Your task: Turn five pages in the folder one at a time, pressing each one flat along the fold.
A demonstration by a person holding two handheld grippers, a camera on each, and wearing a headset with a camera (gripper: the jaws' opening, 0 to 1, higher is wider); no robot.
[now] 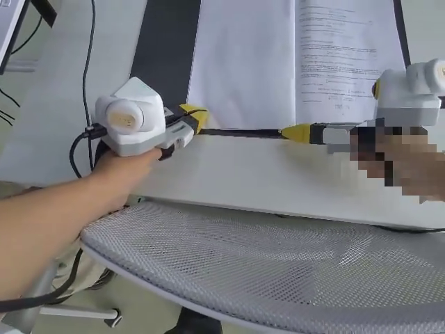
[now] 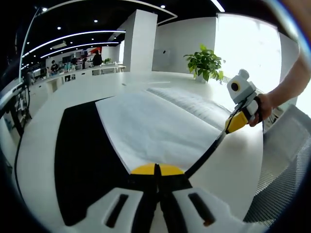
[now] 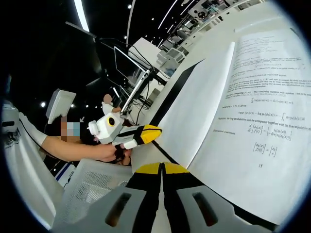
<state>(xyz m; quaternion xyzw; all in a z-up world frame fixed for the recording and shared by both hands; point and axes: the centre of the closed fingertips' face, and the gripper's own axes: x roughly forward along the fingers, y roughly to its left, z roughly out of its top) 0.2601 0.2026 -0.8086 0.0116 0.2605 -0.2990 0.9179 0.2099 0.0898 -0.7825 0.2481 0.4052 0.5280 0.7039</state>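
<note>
The folder [image 1: 167, 49] lies open on the desk [image 1: 264, 174], two pages showing. The left gripper [image 1: 197, 117] and right gripper [image 1: 293, 132], fingers pressed together, sit by its front edge. The left gripper view shows one plant [image 2: 205, 62].

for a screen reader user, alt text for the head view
An open folder lies on a white table, blank page left, printed page right. The left claw and right claw, both shut, yellow-tipped, are held at its near edge.

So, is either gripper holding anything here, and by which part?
Nothing is held: the left gripper and right gripper are both shut, with nothing between their jaws.
</note>
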